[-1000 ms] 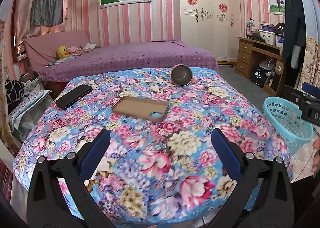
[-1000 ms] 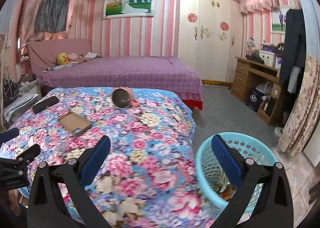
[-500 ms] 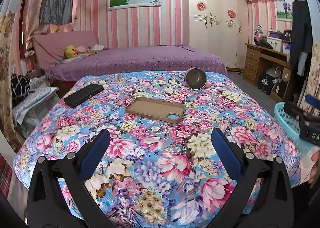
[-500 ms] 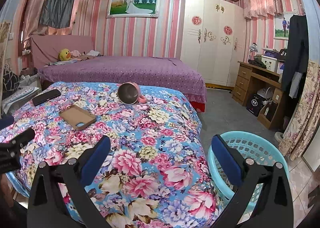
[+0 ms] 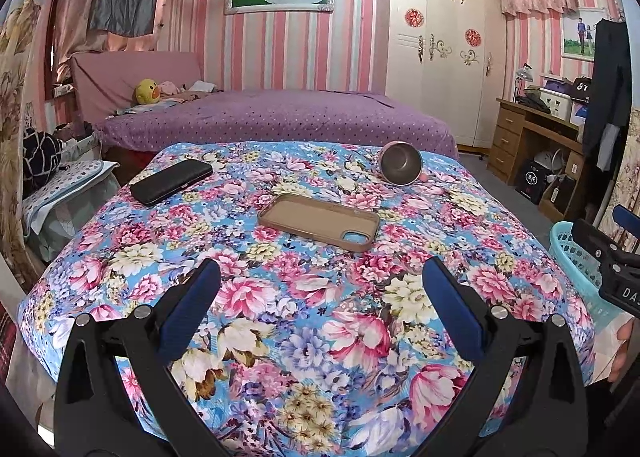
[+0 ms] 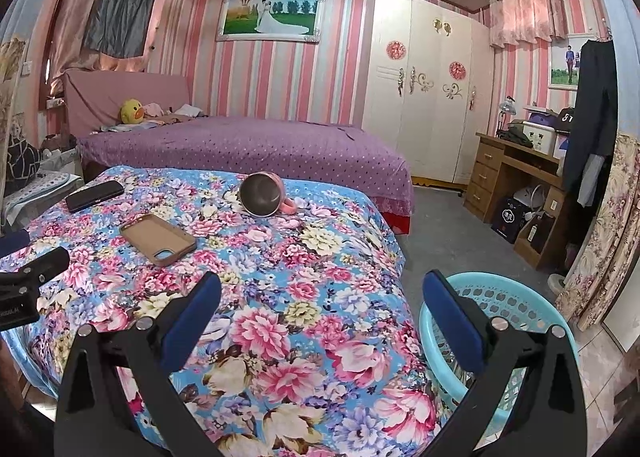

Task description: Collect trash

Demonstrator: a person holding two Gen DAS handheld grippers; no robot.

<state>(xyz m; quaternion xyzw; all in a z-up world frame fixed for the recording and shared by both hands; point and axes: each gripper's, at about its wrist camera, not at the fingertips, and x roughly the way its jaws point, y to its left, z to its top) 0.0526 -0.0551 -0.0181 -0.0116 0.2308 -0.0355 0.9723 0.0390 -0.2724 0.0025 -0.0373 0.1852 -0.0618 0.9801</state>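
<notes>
Three things lie on the floral cloth (image 5: 320, 297) in the left wrist view, and the tan phone case (image 5: 319, 221) at its middle serves as the landmark: a black phone (image 5: 171, 181) lies well to the left of the case and a little farther back, and a tipped metal mug (image 5: 401, 163) with a pink outside lies behind the case to the right, its mouth turned toward the camera. The left hand-held gripper (image 5: 320, 299) hangs over the near part of the cloth, in front of the case, blue pads spread wide with nothing between them. Far to the right of the case, at the cloth's edge, a light blue basket (image 5: 576, 257) stands, partly behind the black body of the other tool. In the right wrist view the phone case (image 6: 157, 239) lies to the left; the mug (image 6: 262, 199) is behind it to the right, the black phone (image 6: 94, 196) behind it to the left. The right hand-held gripper (image 6: 322, 299) is likewise spread wide and empty, over the near right part of the cloth, and the basket (image 6: 516, 301) stands on the floor just beyond its right finger, well to the right of the case. What the basket holds cannot be made out.
</notes>
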